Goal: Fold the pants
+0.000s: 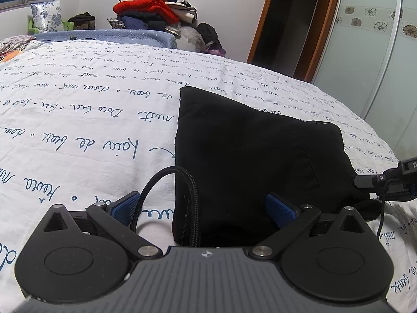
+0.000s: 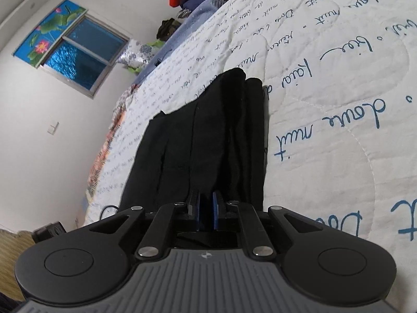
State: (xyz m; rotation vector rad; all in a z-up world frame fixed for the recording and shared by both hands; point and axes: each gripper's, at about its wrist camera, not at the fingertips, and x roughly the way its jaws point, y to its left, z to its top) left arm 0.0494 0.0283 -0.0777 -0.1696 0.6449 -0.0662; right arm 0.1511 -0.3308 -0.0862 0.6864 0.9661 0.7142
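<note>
The black pants [image 1: 247, 151] lie folded in a compact bundle on the white quilt with blue script [image 1: 78, 120]. My left gripper [image 1: 203, 208] is open, its blue pads spread wide at the near edge of the bundle, holding nothing. A black cable loops between its fingers. In the right wrist view the pants [image 2: 208, 135] stretch away from the camera. My right gripper [image 2: 206, 208] is shut, its blue pads pinching the near edge of the black fabric. The right gripper also shows in the left wrist view [image 1: 385, 180], at the bundle's right edge.
A pile of clothes [image 1: 156, 10] is stacked beyond the bed's far edge, next to a floral pillow [image 1: 47, 17]. A doorway [image 1: 286, 26] and a wardrobe [image 1: 378, 52] stand at the right. A window [image 2: 86, 54] is on the far wall.
</note>
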